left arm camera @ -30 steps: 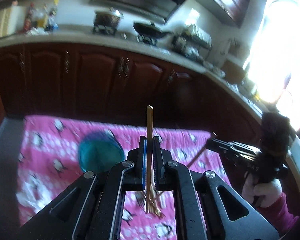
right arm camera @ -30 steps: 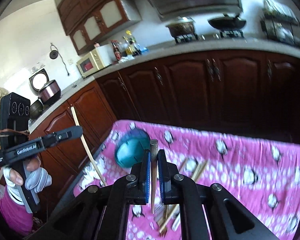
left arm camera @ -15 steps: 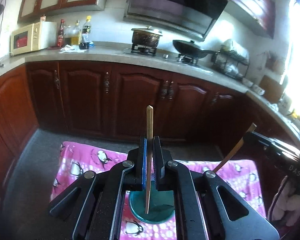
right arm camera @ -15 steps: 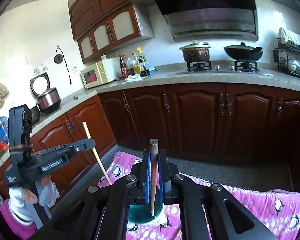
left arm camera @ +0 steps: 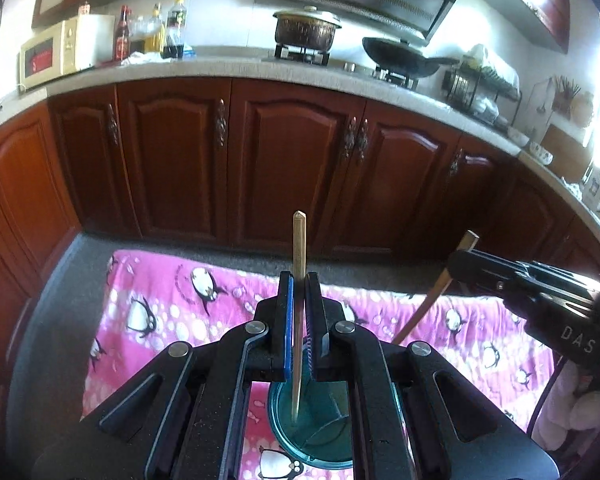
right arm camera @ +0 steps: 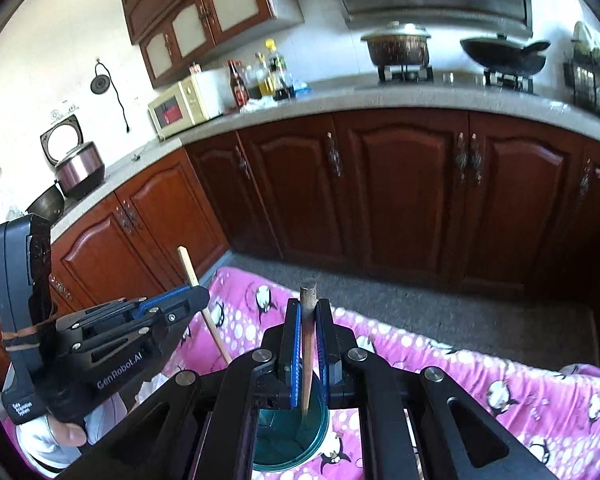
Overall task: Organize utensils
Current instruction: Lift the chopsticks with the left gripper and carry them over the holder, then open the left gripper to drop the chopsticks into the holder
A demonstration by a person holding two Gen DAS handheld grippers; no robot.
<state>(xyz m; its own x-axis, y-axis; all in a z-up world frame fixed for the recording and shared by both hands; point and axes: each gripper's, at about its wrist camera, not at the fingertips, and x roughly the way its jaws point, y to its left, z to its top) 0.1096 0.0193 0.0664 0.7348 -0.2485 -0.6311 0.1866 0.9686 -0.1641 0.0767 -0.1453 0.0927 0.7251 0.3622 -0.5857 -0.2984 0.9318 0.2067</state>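
Note:
My left gripper (left arm camera: 299, 280) is shut on a light wooden chopstick (left arm camera: 299, 236), held upright with its lower tip over the open teal holder (left arm camera: 320, 432). My right gripper (right arm camera: 309, 306) is shut on a darker wooden chopstick (right arm camera: 308, 344), also upright, its tip over the same teal holder (right arm camera: 284, 440). Each gripper shows in the other's view: the right one (left arm camera: 456, 266) at the right edge, the left one (right arm camera: 198, 296) at the left. The holder stands on a pink penguin-print cloth (left arm camera: 160, 304).
Dark red cabinet doors (left arm camera: 288, 168) run behind the cloth under a grey countertop (left arm camera: 228, 68) with a microwave (left arm camera: 56, 54), bottles, a pot (left arm camera: 306, 30) and a wok (left arm camera: 396, 58). A grey floor strip (right arm camera: 440, 304) lies between cloth and cabinets.
Both grippers rose from the loose utensils on the cloth and swung over the teal holder, each carrying its chopstick. The chopstick tips now hang over the holder's mouth.

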